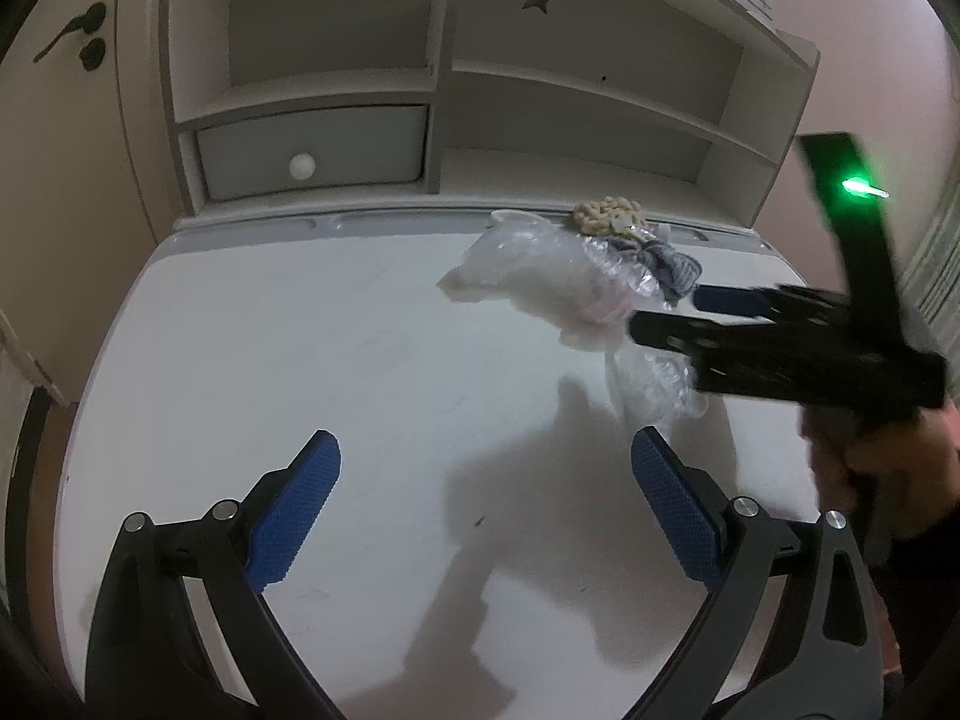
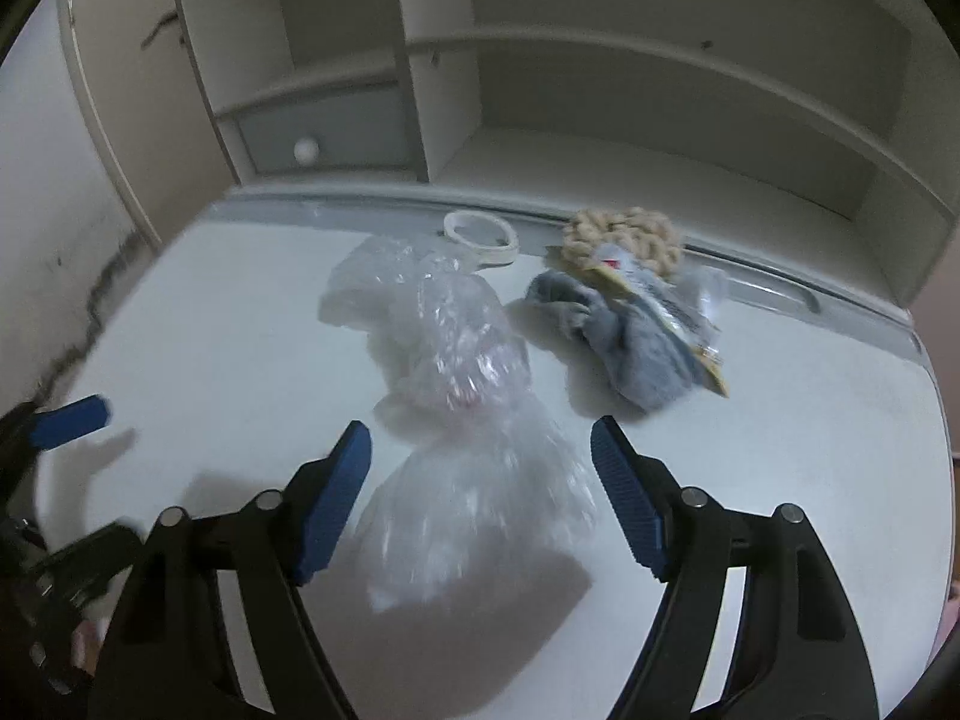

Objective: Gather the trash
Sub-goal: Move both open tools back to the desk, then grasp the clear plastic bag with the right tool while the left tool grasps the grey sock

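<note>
A crumpled clear plastic bag (image 2: 456, 396) lies on the white desk (image 2: 210, 324), reaching in between the open fingers of my right gripper (image 2: 480, 480). It also shows in the left wrist view (image 1: 552, 282). My right gripper (image 1: 678, 312) shows there too, coming in from the right at the bag, jaws apart. My left gripper (image 1: 486, 498) is open and empty over the bare desk (image 1: 288, 330). One of its blue fingertips (image 2: 72, 420) shows at the left edge of the right wrist view.
A grey cloth (image 2: 636, 348) with a paper label, a beige knitted item (image 2: 624, 234) and a white tape ring (image 2: 480, 234) lie by the desk's back edge. A shelf unit (image 1: 480, 90) with a drawer (image 1: 312, 150) stands behind.
</note>
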`<action>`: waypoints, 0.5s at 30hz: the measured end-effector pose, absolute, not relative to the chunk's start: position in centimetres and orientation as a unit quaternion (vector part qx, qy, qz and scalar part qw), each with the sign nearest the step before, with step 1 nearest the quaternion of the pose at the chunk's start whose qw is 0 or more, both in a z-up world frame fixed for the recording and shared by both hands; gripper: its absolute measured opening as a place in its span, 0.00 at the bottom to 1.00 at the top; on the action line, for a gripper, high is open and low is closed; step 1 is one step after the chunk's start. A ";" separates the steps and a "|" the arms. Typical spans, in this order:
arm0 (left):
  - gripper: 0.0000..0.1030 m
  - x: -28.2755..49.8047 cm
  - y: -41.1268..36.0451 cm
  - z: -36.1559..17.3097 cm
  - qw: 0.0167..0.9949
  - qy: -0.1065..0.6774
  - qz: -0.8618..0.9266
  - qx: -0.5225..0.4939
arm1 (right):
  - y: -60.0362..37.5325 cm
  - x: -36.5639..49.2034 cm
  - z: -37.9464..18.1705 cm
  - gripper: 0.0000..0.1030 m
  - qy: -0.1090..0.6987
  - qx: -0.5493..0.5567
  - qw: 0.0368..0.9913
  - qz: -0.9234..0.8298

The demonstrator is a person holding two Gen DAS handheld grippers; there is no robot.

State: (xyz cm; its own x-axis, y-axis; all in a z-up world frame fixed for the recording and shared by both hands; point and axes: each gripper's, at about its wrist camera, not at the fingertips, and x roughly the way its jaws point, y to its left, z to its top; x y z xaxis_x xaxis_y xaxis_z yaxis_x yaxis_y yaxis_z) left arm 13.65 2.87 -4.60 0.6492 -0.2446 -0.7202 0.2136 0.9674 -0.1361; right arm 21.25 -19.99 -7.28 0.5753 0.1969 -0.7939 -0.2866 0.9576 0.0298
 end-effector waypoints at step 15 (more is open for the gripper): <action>0.92 14.9 1.6 -5.4 0.909 0.397 -0.131 -0.007 | -25.4 17.3 -1.7 0.06 0.375 0.072 0.904 0.193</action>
State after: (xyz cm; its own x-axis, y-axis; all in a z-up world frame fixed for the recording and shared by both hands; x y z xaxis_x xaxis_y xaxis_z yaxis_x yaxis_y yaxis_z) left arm 14.91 1.56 -5.43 0.6510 -0.2440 -0.7188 0.2334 0.9654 -0.1163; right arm 17.35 -25.38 -1.73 0.6445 0.4031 -0.6497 -0.2953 0.9150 0.2747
